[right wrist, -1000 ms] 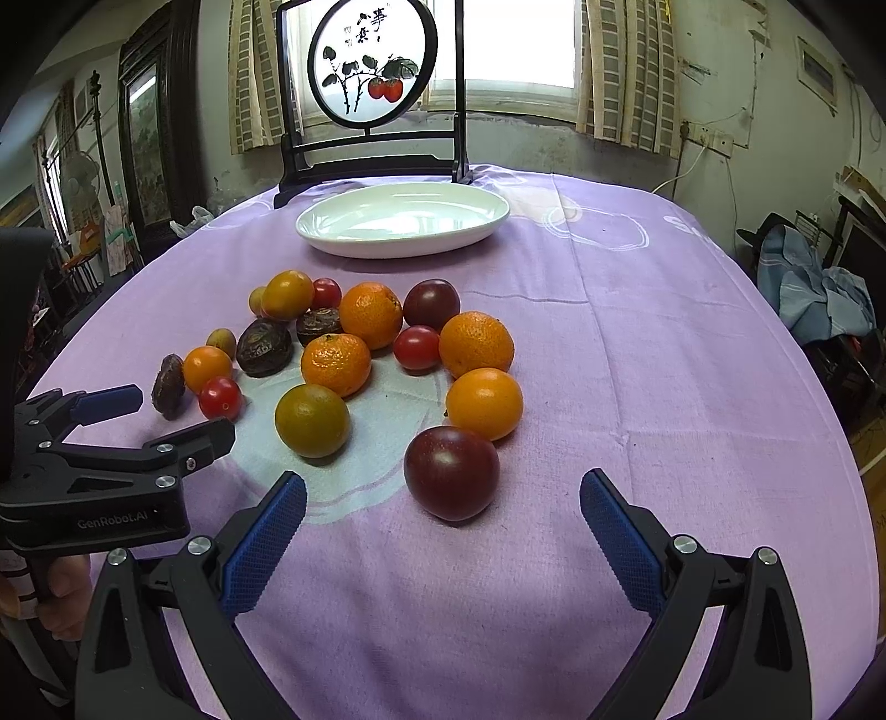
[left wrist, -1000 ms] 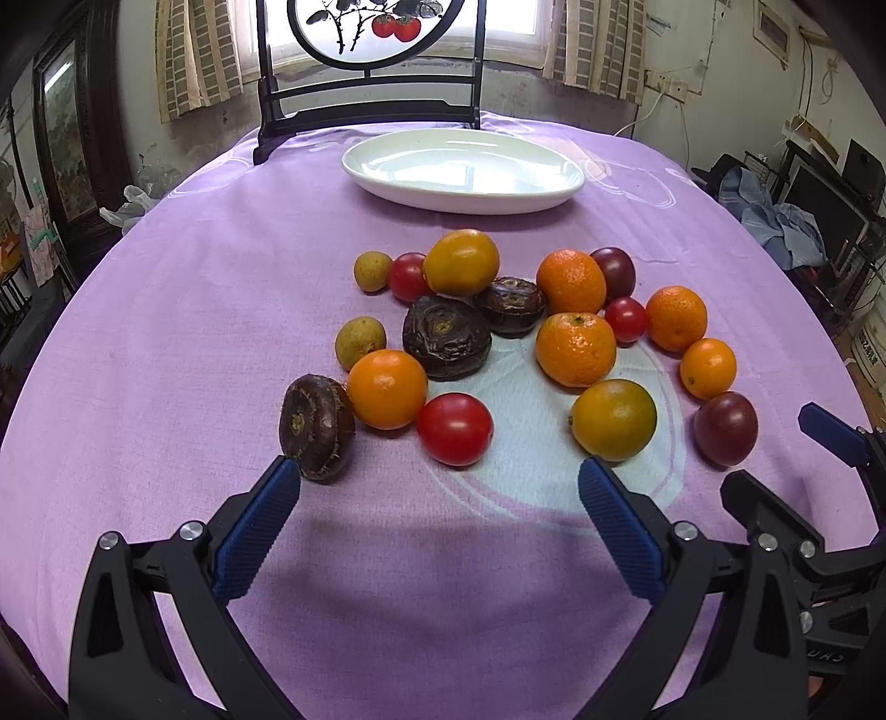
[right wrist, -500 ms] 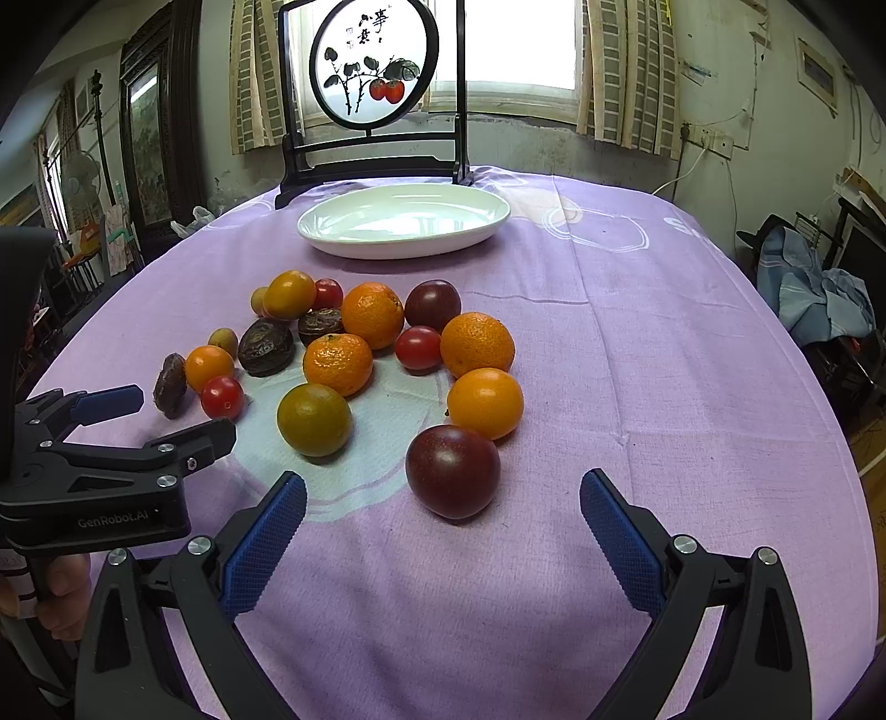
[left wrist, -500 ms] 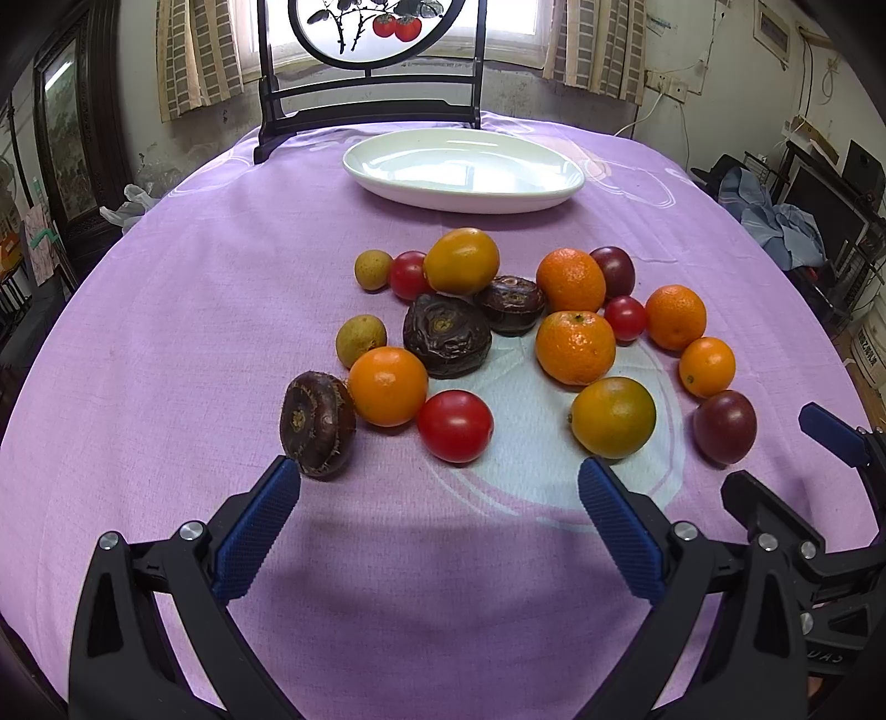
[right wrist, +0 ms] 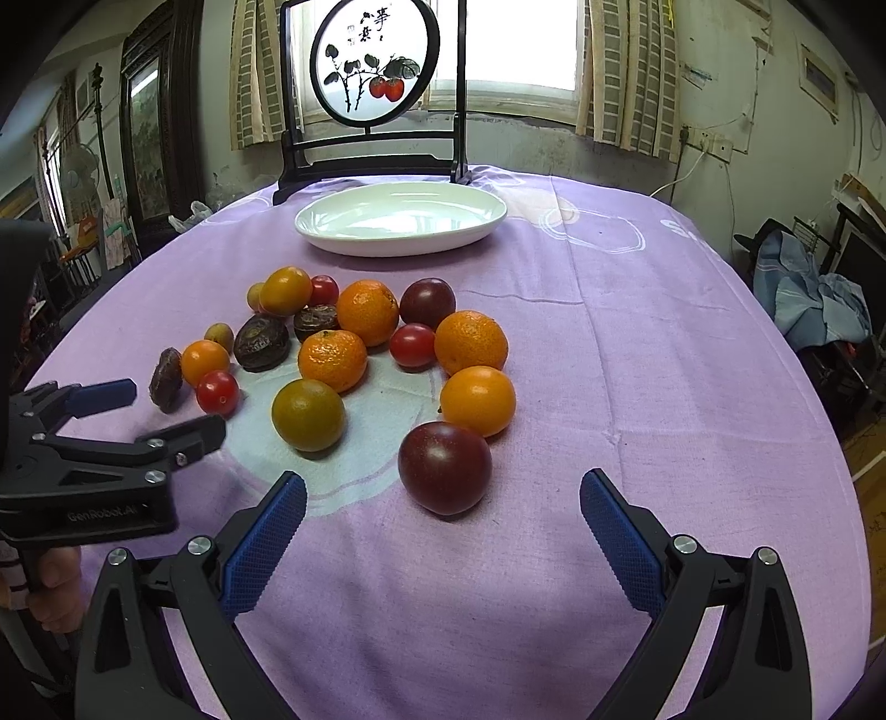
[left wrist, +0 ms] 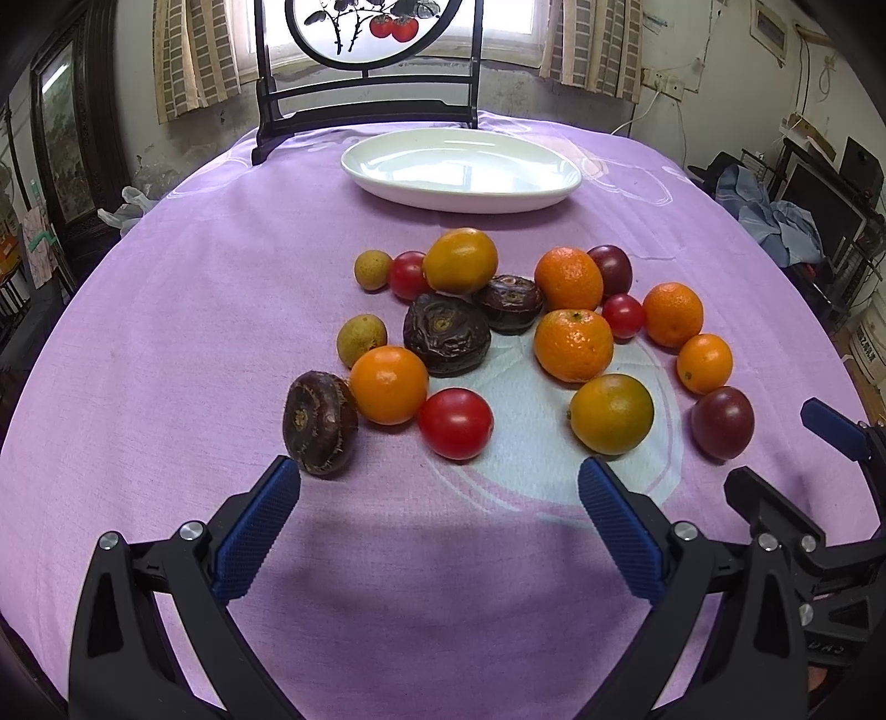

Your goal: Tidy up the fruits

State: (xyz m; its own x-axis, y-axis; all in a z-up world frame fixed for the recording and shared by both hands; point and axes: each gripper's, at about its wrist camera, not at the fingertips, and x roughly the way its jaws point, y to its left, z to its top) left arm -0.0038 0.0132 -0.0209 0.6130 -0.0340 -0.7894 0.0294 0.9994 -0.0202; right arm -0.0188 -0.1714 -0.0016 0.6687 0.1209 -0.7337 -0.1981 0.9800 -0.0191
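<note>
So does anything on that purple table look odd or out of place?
Mostly no. The white plate sits bare while all the fruit lies loose on the cloth. One dark brown wrinkled fruit at the near left stands tipped on its edge, leaning against an orange.

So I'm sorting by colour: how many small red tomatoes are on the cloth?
3. One nearest the left gripper, beside an orange; one at the far left of the pile, next to a yellow-orange fruit; one among the mandarins on the right. None seems hidden.

Round painted screen in a dark wooden frame (left wrist: pixel 376 33) cropped by the left view's top edge, small yellow-brown fruit (right wrist: pixel 255 295) half hidden behind a yellow-orange citrus (right wrist: pixel 286 290), crumpled blue cloth (right wrist: pixel 814 293) far right, indistinct
</note>
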